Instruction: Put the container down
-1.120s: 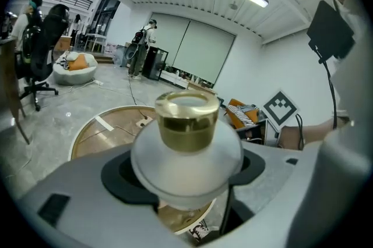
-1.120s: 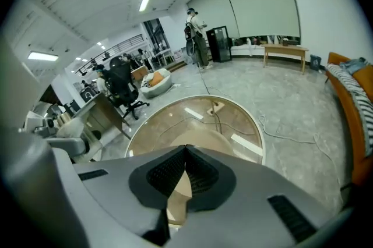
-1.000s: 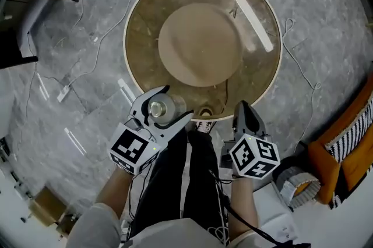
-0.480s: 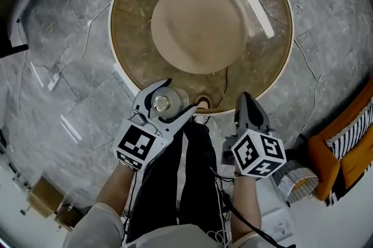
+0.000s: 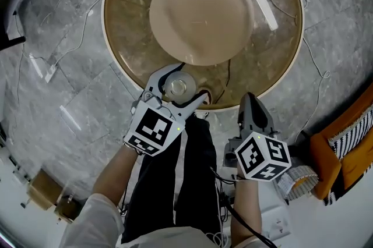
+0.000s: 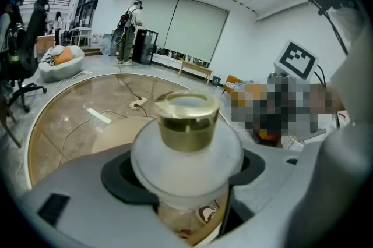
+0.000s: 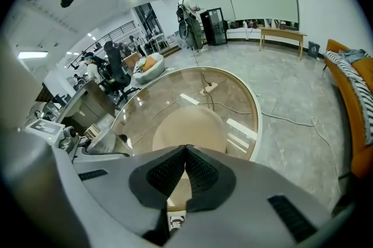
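Observation:
My left gripper [image 5: 177, 88] is shut on a frosted glass container [image 5: 178, 87] with a gold lid [image 6: 185, 119], holding it upright over the near rim of a round glass table [image 5: 119, 37]. In the left gripper view the container [image 6: 186, 153] fills the space between the jaws, pads pressed on its sides. My right gripper [image 5: 253, 110] hangs at the table's near edge, right of the container. Its jaws are shut with nothing between them, pads [image 7: 201, 174] touching.
A tan round base [image 5: 201, 14] shows under the glass top. Cables [image 5: 76, 25] and a power strip run over the grey marble floor. An orange sofa [image 5: 349, 142] is at the right. Office chairs and people stand far off in the gripper views.
My left gripper has carried the container forward and rightward, from just off the table's rim to over its near edge. The right gripper has barely moved.

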`<state>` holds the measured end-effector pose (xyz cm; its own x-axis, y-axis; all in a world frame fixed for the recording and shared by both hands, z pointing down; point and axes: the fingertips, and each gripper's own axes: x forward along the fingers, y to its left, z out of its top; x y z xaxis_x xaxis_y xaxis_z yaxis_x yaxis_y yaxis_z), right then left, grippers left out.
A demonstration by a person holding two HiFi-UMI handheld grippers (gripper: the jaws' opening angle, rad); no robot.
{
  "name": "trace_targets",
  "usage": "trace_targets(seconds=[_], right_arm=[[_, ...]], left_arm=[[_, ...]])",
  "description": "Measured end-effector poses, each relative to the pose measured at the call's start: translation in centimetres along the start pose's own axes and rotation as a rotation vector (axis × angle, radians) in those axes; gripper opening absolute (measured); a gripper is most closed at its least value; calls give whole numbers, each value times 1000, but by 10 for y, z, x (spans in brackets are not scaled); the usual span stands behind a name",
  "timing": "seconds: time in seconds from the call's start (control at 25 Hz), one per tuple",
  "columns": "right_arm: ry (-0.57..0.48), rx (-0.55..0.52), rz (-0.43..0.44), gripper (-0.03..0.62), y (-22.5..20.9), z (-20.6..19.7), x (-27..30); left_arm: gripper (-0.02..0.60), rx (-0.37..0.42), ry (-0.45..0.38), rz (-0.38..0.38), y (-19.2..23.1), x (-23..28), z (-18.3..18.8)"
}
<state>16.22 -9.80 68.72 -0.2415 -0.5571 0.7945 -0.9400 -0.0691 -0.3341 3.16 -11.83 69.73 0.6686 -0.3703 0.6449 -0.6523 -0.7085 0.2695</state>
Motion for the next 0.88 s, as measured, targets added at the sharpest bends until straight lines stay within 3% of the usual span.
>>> trace_targets(seconds=[0.88], right_arm=[[38,26,-4,23,-19,-15,3]], left_arm=[[337,126,41,66,16,44,-16]])
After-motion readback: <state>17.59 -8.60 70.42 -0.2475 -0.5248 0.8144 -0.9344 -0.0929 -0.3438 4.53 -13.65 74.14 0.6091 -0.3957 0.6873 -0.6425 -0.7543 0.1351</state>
